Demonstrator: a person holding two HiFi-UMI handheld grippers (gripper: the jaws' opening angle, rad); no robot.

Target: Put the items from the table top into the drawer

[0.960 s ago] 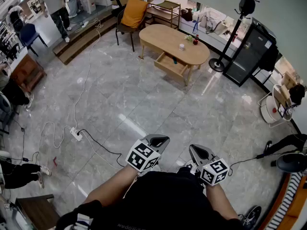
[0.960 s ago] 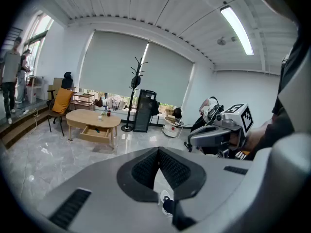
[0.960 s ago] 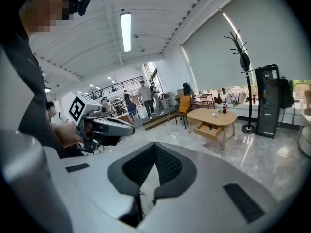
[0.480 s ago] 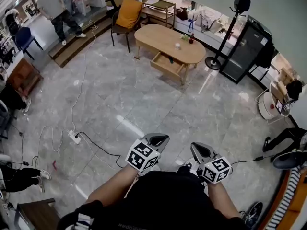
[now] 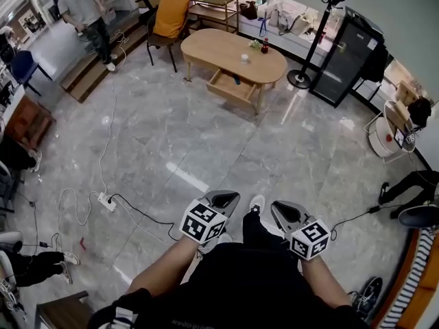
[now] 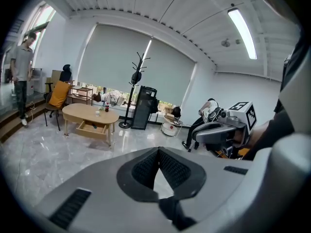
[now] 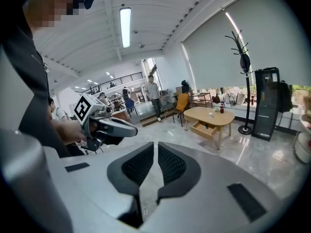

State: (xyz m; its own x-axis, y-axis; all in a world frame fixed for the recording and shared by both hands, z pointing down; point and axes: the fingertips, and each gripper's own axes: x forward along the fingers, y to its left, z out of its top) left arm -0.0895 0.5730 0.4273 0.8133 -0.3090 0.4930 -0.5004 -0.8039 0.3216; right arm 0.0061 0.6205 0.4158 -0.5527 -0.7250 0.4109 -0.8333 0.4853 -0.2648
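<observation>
Grey marble floor fills the frame. At upper centre stands the table [image 5: 223,44], with its drawer [image 5: 230,88] open and a cup [image 5: 244,58] and a bottle [image 5: 265,45] on top. At bottom centre, well apart from it, the left gripper [image 5: 225,199] and right gripper [image 5: 282,210] are pressed together and empty. Walking over could snag the cable [image 5: 137,211]. The table now sits further up-left than earlier, and a shoe [image 5: 257,203] shows.

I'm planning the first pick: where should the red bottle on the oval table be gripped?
Probably around its body, fingers level, coming from the drawer side: the red bottle stands upright near the far edge of the table.
</observation>
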